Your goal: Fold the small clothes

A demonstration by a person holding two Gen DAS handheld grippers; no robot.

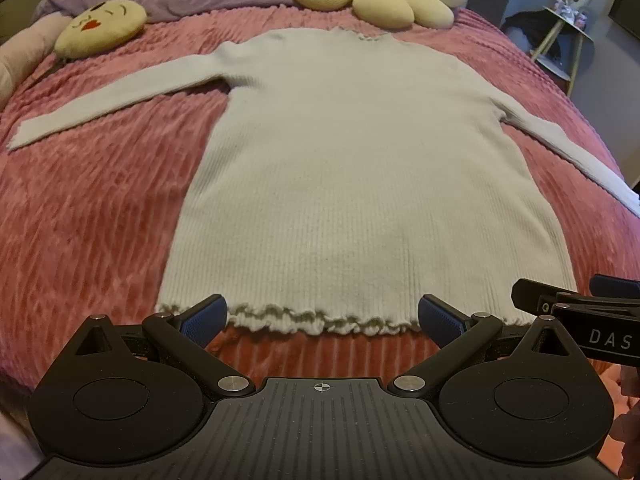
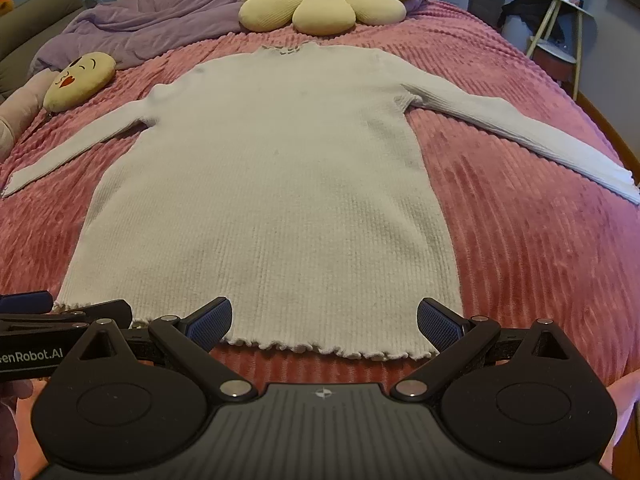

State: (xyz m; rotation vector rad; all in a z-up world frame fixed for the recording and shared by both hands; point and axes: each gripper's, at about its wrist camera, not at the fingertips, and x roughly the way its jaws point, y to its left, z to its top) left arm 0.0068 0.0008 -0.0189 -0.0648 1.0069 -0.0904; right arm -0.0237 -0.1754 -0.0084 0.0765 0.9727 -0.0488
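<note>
Cream ribbed knit long-sleeve top (image 1: 360, 168) spread flat mid-frame on pink bed (image 1: 100, 208), sleeves out, ready for 1st fold. Left gripper (image 1: 320, 318) and right gripper (image 2: 324, 320) both wide open, empty, poised at frilled hem, bottom of frame.

A bed (image 2: 520, 240) under a ribbed pink cover fills the room. Beyond its far end lie a purple duvet (image 2: 160, 20) and flower cushion (image 2: 324, 0); right of it stands a small side table (image 2: 560, 20) against grey wall.

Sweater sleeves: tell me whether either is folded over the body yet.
No, both sleeves of the sweater lie spread outward on the pink bedspread.
</note>
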